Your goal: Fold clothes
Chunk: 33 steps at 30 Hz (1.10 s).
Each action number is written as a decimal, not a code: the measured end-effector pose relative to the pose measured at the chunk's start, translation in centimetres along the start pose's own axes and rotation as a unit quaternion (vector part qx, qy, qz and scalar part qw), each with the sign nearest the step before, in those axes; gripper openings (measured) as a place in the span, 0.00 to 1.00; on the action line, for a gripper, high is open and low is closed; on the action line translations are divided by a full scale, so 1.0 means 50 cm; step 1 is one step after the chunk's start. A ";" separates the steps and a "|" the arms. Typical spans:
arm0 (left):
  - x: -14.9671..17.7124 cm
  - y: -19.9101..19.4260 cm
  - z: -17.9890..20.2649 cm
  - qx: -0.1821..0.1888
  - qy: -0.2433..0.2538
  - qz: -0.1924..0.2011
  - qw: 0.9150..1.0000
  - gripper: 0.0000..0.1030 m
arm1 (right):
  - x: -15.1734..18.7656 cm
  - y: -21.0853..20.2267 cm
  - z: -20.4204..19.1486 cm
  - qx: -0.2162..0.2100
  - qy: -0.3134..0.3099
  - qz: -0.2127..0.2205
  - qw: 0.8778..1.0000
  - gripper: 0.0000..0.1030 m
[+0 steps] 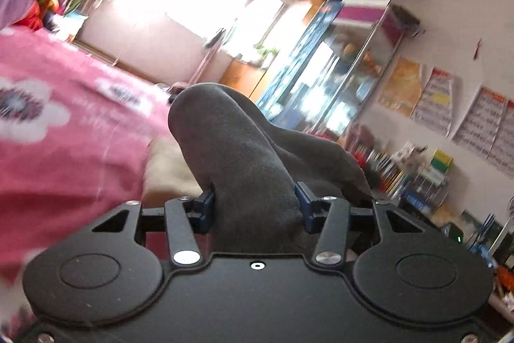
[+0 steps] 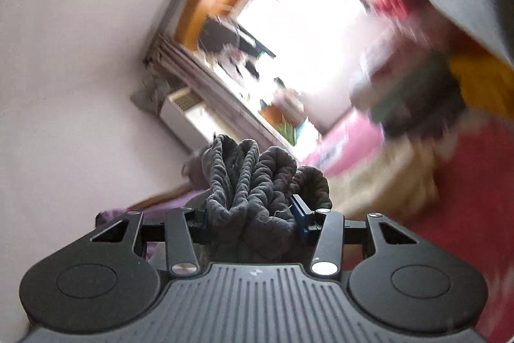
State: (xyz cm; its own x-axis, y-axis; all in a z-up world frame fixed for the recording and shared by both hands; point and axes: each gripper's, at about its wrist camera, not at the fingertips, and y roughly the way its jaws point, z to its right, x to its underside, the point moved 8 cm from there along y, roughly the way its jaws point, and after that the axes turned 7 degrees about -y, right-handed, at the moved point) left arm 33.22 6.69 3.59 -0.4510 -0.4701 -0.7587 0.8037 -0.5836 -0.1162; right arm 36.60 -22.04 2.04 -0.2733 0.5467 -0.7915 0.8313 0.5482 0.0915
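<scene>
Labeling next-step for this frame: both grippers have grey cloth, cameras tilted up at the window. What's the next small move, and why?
Probably draw the two grippers apart to spread the cloth before any fold. The left gripper is shut on a smooth bulge of grey garment, while the right gripper clamps a bunched, pleated wad of it. Nothing lies flat yet, and both views are motion-blurred.

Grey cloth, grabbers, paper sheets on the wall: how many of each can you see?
Grey cloth bunches held: 2, one per grabber, second
Grabbers: 2, left gripper and right gripper
Paper sheets on the wall: about 4, blurred
Total: about 8
</scene>
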 end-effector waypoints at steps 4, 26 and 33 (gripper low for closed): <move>-0.052 0.080 0.001 0.042 -0.009 0.025 0.999 0.46 | -0.079 0.039 -0.008 0.036 -0.044 0.084 0.995 0.45; -0.016 0.223 -0.116 -0.107 -0.102 0.024 0.989 0.83 | -0.008 0.117 0.160 0.252 -0.120 -0.019 0.960 0.84; 0.062 0.087 -0.014 -0.186 0.026 -0.025 0.982 0.95 | 0.085 -0.047 0.023 0.210 -0.138 -0.123 0.960 0.99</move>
State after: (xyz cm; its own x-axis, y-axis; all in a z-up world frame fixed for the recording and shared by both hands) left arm 35.58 3.18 0.27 -0.4800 -0.4073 -0.7769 0.8721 -0.3174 -0.3724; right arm 34.05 -21.73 -2.21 -0.3966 0.2131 -0.8929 0.8953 0.3047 -0.3250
